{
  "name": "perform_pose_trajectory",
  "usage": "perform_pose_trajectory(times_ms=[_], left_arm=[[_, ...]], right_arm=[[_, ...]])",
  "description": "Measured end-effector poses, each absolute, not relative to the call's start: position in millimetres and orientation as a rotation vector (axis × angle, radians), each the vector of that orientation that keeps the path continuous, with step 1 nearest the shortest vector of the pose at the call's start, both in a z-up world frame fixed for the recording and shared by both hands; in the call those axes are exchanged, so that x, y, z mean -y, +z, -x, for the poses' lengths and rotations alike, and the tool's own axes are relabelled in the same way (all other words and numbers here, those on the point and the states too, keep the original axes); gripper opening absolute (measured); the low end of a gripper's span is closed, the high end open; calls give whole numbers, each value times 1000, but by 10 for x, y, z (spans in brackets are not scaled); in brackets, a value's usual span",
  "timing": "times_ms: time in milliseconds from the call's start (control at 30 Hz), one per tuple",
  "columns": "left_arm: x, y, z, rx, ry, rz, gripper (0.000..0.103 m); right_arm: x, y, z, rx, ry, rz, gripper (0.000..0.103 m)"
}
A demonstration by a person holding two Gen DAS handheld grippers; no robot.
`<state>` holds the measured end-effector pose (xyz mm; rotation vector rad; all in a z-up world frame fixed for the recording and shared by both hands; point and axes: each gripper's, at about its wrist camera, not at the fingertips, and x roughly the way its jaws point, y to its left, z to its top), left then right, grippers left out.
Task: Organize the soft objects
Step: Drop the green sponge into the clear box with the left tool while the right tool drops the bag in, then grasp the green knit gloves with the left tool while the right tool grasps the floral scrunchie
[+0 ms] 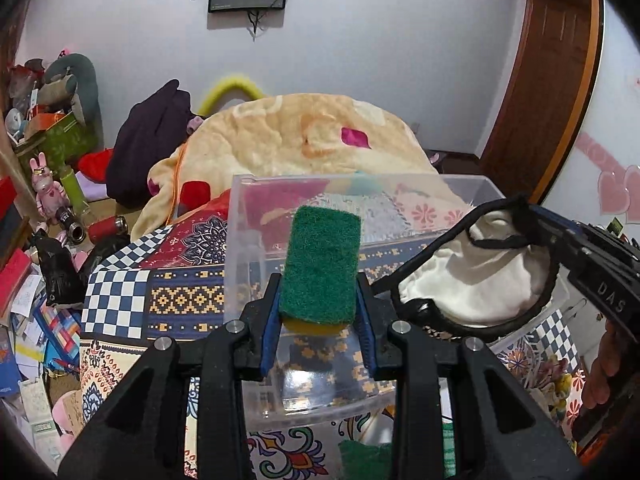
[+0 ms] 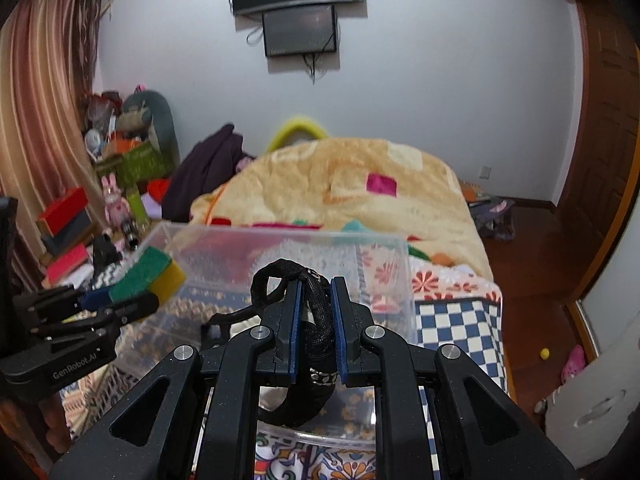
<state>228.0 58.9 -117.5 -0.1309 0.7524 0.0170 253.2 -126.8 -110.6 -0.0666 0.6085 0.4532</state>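
Your sponge (image 1: 320,264): green scouring face up, yellow foam beneath, clamped at near end, jutting toward 12 o'clock over clear plastic bin (image 1: 240,216). Your mask-like cloth piece (image 1: 472,280): white fabric, black cord edging, hanging crumpled at 3 o'clock above bin's right side, pinched by black strap (image 2: 316,312). Second green sponge (image 1: 364,456) lies at 6 o'clock, partly hidden, outside bin.

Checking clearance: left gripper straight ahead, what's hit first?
Likely the far wall of the clear plastic bin; the left gripper holds the green-and-yellow sponge over the bin's open interior. Depth uncertain.
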Motion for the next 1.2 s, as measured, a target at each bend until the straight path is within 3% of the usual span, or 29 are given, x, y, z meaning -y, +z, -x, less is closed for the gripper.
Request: perform_pose_trajectory(times_ms=[167,300,600,767,1100,1200], left_arm=[[-549,-1205,-2297,-763,15,108,37],[-532,-1190,-2274,-756,20,95,50],[-515,-988,-2066,-712,-15,107,52],[-473,-760,-1799,-636,-31,95,61],[-447,-577,-1305,-558,-52,108,80],[-419,-642,-1217,-568,-52,112,84]], right_arm=[[1221,-1151,-2576,-667,456,101,17],[1255,-1147,-2545,-677,459,113,17],[1436,-939,-2381,-625,489,97,41],[1540,-790,-2238,-571,503,73,50],[1767,-730,-1875,-481,458,79,79],[1828,-792,-1855,-501,459,65,80]])
